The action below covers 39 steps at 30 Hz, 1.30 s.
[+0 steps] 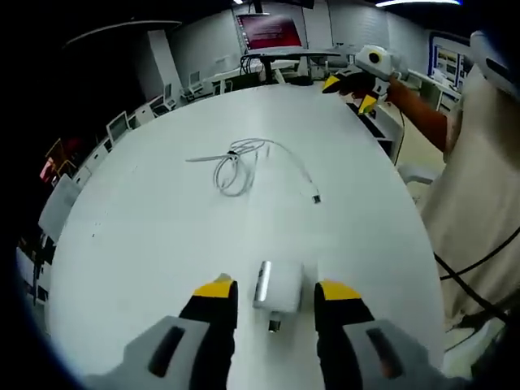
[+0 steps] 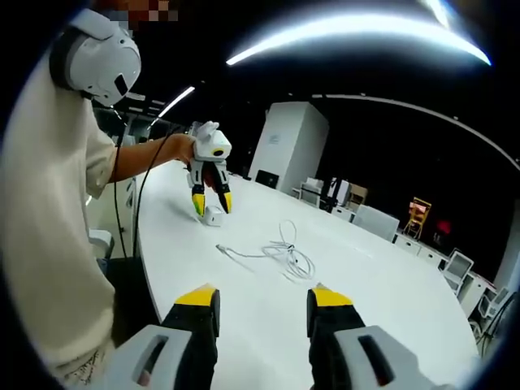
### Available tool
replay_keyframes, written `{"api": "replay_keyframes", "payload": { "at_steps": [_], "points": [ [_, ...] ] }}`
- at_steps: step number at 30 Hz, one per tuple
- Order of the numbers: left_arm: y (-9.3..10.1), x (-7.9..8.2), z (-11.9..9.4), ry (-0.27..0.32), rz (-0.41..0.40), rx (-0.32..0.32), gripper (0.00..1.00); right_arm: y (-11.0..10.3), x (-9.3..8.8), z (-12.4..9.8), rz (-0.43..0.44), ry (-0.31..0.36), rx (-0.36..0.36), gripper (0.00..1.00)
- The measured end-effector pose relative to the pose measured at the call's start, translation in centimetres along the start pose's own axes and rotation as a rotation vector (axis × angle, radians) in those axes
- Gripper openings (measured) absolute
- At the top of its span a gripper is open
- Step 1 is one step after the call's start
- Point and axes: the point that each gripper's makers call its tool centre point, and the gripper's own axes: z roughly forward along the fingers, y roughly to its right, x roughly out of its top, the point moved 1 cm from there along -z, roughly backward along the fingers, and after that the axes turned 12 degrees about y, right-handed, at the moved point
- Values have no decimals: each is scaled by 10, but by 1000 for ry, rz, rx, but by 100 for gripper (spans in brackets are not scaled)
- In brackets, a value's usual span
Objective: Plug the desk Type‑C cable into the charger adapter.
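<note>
A white charger adapter [image 1: 278, 284] lies on the white table [image 1: 162, 236], right between the yellow-tipped jaws of my left gripper [image 1: 276, 290]. The jaws stand open with a small gap on each side of it. Farther out lies the loosely coiled white Type-C cable [image 1: 240, 166], its plug end [image 1: 315, 197] pointing toward the adapter. In the right gripper view the left gripper [image 2: 211, 203] stands over the adapter [image 2: 213, 216], with the cable [image 2: 284, 256] nearer the middle. My right gripper [image 2: 262, 296] is open and empty, held above the table near its edge, and it shows at the far end [image 1: 349, 92].
A person in a beige top [image 2: 49, 244] stands at the table's edge, a black lead [image 1: 479, 268] hanging beside them. Chairs [image 1: 122, 126] ring the table. A lit screen [image 1: 270, 32] stands beyond the far end and a white pillar [image 2: 288, 142] behind.
</note>
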Motion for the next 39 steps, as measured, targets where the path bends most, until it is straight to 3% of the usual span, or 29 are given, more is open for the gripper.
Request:
{"api": "replay_keyframes", "payload": {
  "at_steps": [16,26,39],
  "points": [
    [1,-8,10,-24,-30,-54,29,5,1,-4,-1,13,-20,44],
    [-4,-11,13,-14,-65,-39,26,5,1,-7,-8,12,-30,44],
    [5,-6,8,1,-36,-43,26,3,4,-5,-15,14,-22,43]
  ]
}}
